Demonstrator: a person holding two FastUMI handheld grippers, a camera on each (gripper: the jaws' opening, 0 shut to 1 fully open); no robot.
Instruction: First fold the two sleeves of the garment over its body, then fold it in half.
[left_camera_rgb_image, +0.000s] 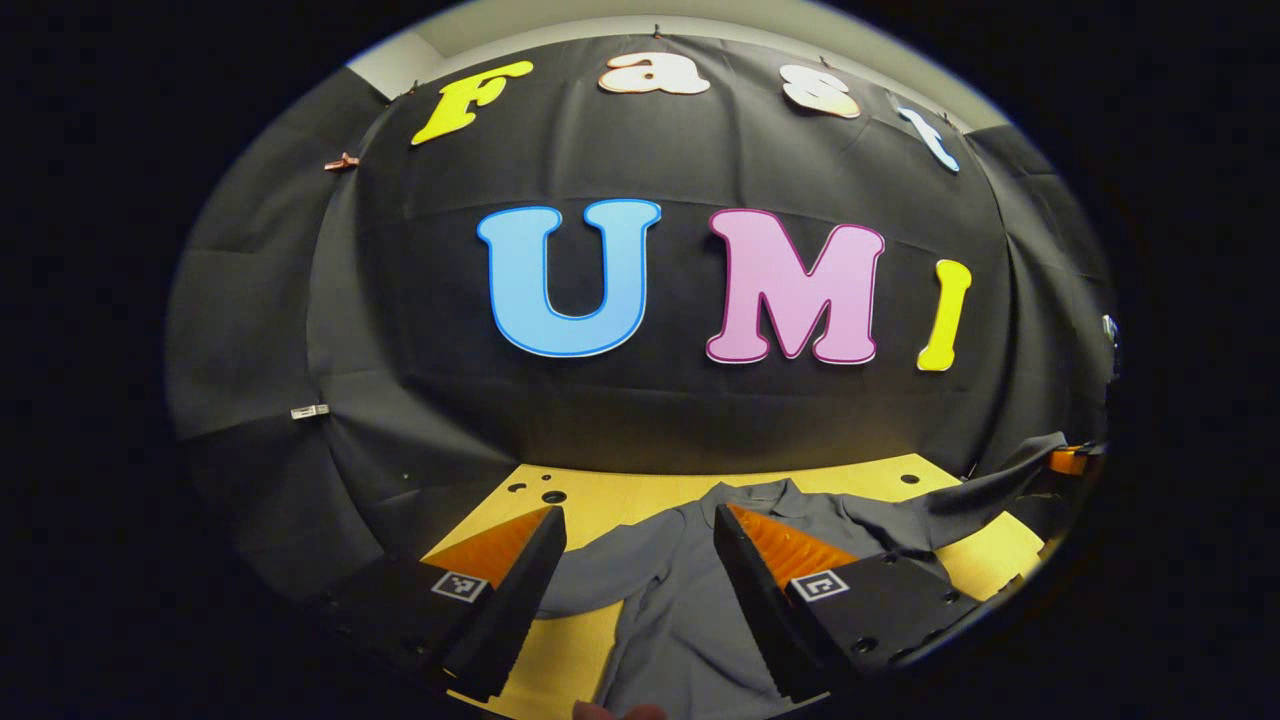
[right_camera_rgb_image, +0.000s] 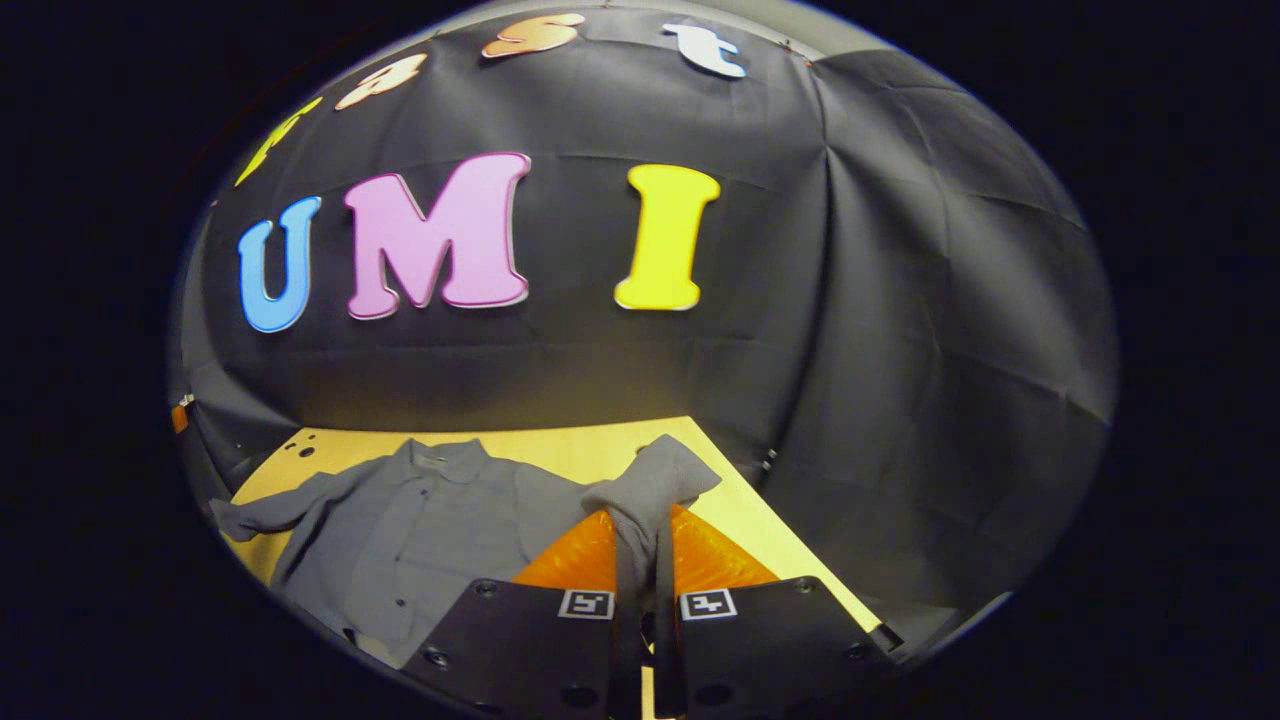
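One garment (right_camera_rgb_image: 420, 530), a grey collared shirt, lies spread front-up on one yellow desk (right_camera_rgb_image: 570, 450), collar toward the far wall.

Two hand-held grippers noted. The left hand-held gripper (left_camera_rgb_image: 640, 525) hangs above the near part of the shirt, its fingers well apart with nothing between them. The right hand-held gripper (right_camera_rgb_image: 642, 535) has its fingers drawn together, clamped on one sleeve (right_camera_rgb_image: 650, 490); the sleeve end stands up in a bunch above the fingertips, lifted off the desk at the shirt's right side.

Two sleeves counted. The second sleeve (right_camera_rgb_image: 270, 510) lies flat on the desk, stretched out to the left.

Several dark holes (left_camera_rgb_image: 553, 496) sit in the desk's far left corner. Beyond the desk hangs the black cloth wall (right_camera_rgb_image: 900, 350).
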